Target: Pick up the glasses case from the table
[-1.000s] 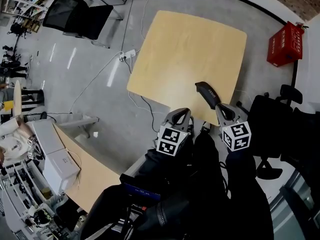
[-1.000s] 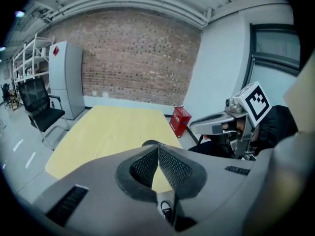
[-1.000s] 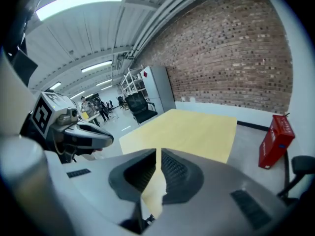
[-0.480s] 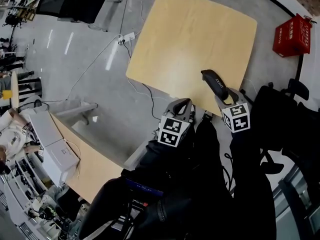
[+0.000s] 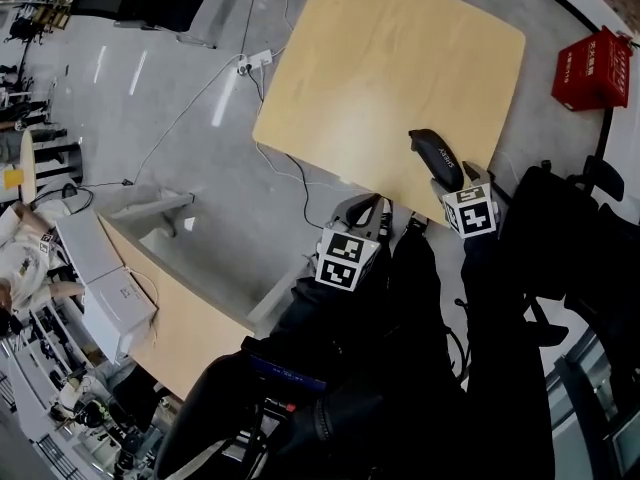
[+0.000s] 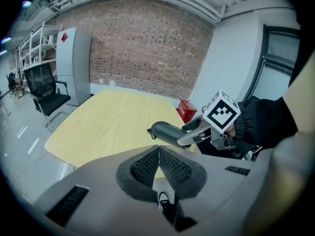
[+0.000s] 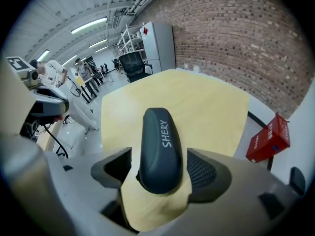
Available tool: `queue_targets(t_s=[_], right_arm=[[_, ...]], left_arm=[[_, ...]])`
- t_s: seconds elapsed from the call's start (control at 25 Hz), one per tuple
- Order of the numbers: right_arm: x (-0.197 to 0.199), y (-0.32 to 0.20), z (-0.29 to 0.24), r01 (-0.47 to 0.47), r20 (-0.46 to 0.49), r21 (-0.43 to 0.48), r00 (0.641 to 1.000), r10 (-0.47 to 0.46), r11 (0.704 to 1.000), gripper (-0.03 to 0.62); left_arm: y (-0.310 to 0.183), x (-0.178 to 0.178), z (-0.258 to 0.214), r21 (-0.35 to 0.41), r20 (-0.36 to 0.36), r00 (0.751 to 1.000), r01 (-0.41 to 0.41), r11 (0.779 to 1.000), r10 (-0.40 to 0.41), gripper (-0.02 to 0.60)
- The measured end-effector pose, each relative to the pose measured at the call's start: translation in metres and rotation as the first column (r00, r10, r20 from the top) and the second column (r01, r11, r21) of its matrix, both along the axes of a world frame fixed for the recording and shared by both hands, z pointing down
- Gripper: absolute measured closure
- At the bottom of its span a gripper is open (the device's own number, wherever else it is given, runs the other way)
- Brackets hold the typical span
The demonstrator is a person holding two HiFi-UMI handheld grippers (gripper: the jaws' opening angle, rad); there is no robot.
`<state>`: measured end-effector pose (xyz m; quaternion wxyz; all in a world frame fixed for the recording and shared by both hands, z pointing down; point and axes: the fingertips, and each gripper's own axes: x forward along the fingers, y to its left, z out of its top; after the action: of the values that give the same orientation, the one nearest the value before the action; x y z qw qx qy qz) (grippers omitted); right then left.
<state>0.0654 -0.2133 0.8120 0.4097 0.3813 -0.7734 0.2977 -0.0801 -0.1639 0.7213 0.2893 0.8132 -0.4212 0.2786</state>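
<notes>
I am looking down from the head view. The glasses case (image 5: 437, 156) lies flat on the pale wood table (image 5: 380, 68). It is close to the table's near edge, at about 4 o'clock from the middle of the table. The case is dark and long. One end points to 11 o'clock and the other to 5 o'clock.

My right gripper (image 5: 455, 180) is at the 5 o'clock end of the case and points down at it. In the right gripper view the case (image 7: 160, 149) sits right in the middle, with one jaw on each side of its near end. The right gripper (image 7: 160, 171) has just been opening its jaws, and they stand wide apart. I can see a little gap by each pad, so the pads do not squeeze the case. The case rests on the table (image 7: 197, 102). It has white letters on its top.

My left gripper (image 5: 368, 206) is at about 8 o'clock from the case. It is off the table's near edge and over the grey floor. In the left gripper view its two black pads meet in the middle (image 6: 159, 163). They are closed tight with nothing between them. Past them, at 12 o'clock, I see the case (image 6: 167, 132) on the table (image 6: 108, 127) with the right gripper beside it.

A red box (image 5: 590, 68) stands on the floor at 2 o'clock from the case, well apart from the table.
</notes>
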Motion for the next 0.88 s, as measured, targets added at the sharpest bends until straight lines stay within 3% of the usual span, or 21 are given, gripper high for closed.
queue_targets(t_s=[0.48,0.88], right_arm=[[0.0,0.009,0.042,0.0,-0.043,-0.092,0.999,-0.004,0.996,0.246],[0.007,0.007,0.013,-0.01,-0.011,-0.069,1.0,0.009,0.998,0.252]], left_arm=[[0.009,-0.005,0.008,-0.018,0.012,1.0,0.008,1.0,-0.008,0.581],[-0.004,-0.007,-0.014,0.027,0.018,1.0,0.02,0.999,-0.021,0.581]])
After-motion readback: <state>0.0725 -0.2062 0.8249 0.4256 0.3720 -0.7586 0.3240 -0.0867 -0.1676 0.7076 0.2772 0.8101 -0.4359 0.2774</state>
